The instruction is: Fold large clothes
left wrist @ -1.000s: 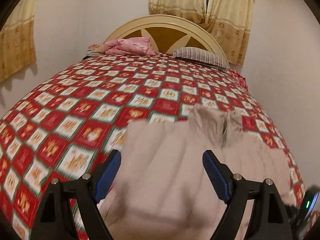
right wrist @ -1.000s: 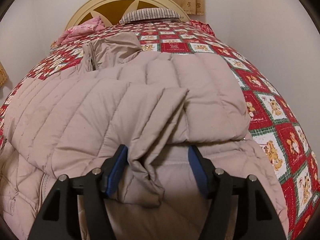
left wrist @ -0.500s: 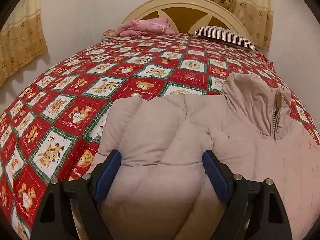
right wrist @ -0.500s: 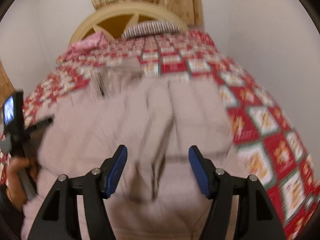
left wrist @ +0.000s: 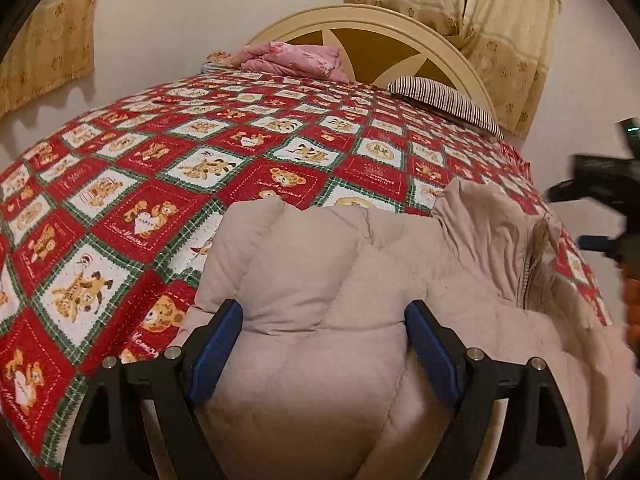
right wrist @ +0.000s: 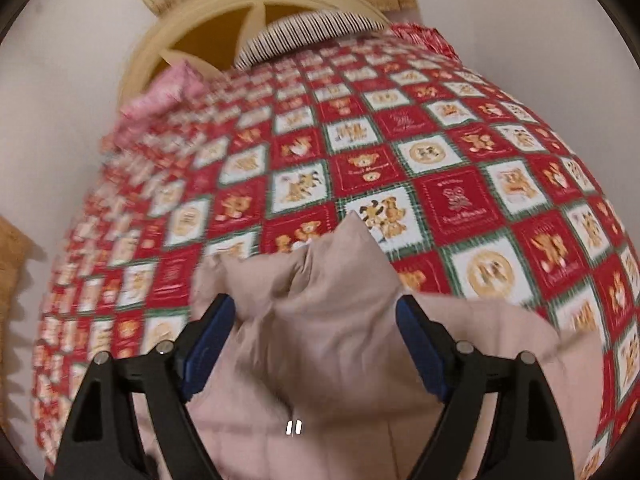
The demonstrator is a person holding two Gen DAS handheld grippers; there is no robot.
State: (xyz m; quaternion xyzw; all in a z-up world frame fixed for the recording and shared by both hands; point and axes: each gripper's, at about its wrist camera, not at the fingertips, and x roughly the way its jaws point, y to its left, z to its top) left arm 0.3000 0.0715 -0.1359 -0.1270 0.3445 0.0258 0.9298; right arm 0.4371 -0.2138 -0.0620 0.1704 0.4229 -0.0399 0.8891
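Observation:
A beige quilted puffer jacket [left wrist: 360, 280] lies on the bed with its collar and zipper [left wrist: 532, 256] toward the right. My left gripper [left wrist: 324, 344] is open, its blue pads either side of a folded, padded part of the jacket. In the right wrist view the jacket [right wrist: 328, 312] bunches up between the open blue pads of my right gripper [right wrist: 316, 344]; the view is blurred. My right gripper also shows at the right edge of the left wrist view [left wrist: 600, 208].
The bed has a red, white and green teddy-bear quilt [left wrist: 200, 168]. A pink bundle [left wrist: 292, 56] and a striped pillow [left wrist: 444, 100] lie by the cream headboard [left wrist: 360, 24]. Curtains [left wrist: 500, 20] hang behind. A wall [left wrist: 592, 100] runs close along the bed's right side.
My right gripper has swung across the jacket, and its view now shows mostly quilt beyond a bunched jacket edge. My left gripper has shifted slightly, and the right gripper entered its view.

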